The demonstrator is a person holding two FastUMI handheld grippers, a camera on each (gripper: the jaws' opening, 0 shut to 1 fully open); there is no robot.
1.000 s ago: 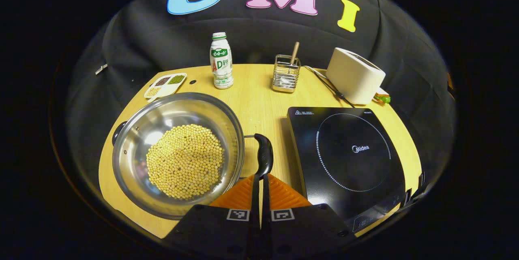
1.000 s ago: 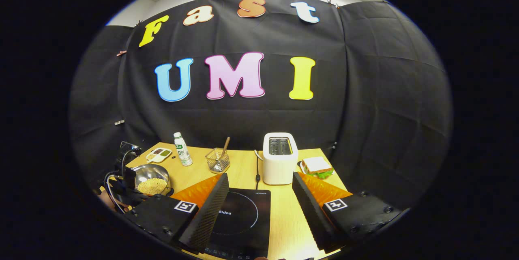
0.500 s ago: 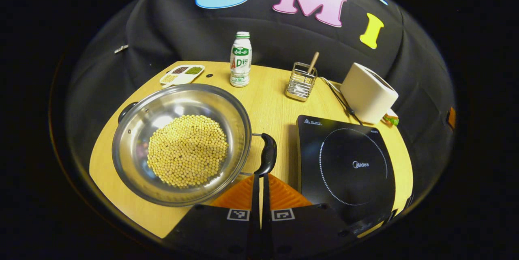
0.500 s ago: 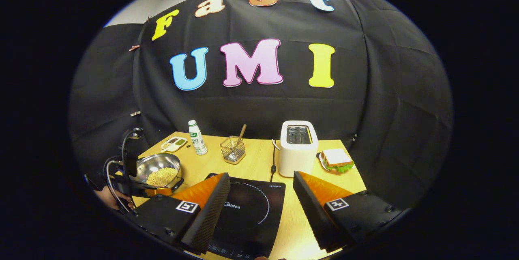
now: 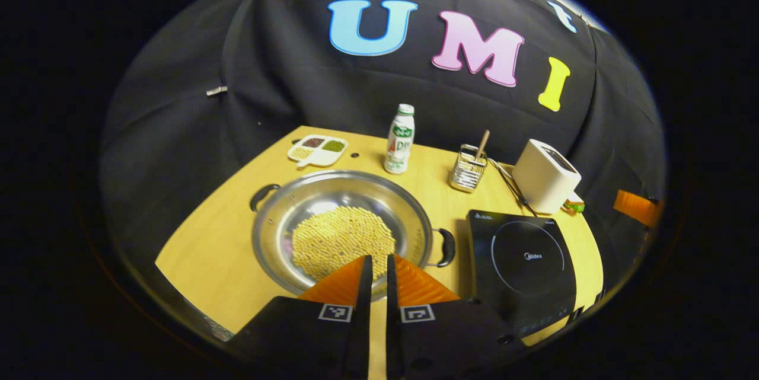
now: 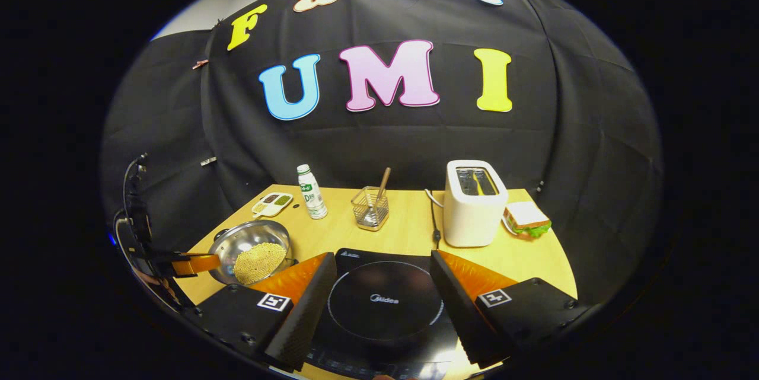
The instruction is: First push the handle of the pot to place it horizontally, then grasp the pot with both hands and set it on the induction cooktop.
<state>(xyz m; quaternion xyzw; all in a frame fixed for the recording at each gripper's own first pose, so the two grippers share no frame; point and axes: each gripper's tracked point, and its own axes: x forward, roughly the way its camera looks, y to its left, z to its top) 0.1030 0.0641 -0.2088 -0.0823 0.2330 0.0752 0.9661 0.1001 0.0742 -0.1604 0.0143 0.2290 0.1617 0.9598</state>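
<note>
A steel pot (image 5: 273, 232) of yellow beans sits on the wooden table left of the black induction cooktop (image 5: 528, 258). Its two black handles lie to the left (image 5: 261, 195) and to the right (image 5: 446, 246). My left gripper (image 5: 377, 264) hovers over the pot's near rim, fingers almost together with a thin slit and nothing between them. In the right gripper view, my right gripper (image 6: 382, 261) stands open above the cooktop (image 6: 385, 300). The pot (image 6: 252, 243) lies far left there, with the left gripper (image 6: 190, 262) beside it.
Along the back of the table (image 5: 219, 249) stand a divided snack dish (image 5: 317, 150), a white bottle (image 5: 400, 140), a wire utensil holder (image 5: 468, 169) and a white toaster (image 5: 545, 175) with its cable. A sandwich (image 6: 525, 217) lies right of the toaster.
My left gripper has pulled back and risen away from the pot's right handle, so the pot looks smaller. The right gripper has shifted so the cooktop sits centred between its fingers.
</note>
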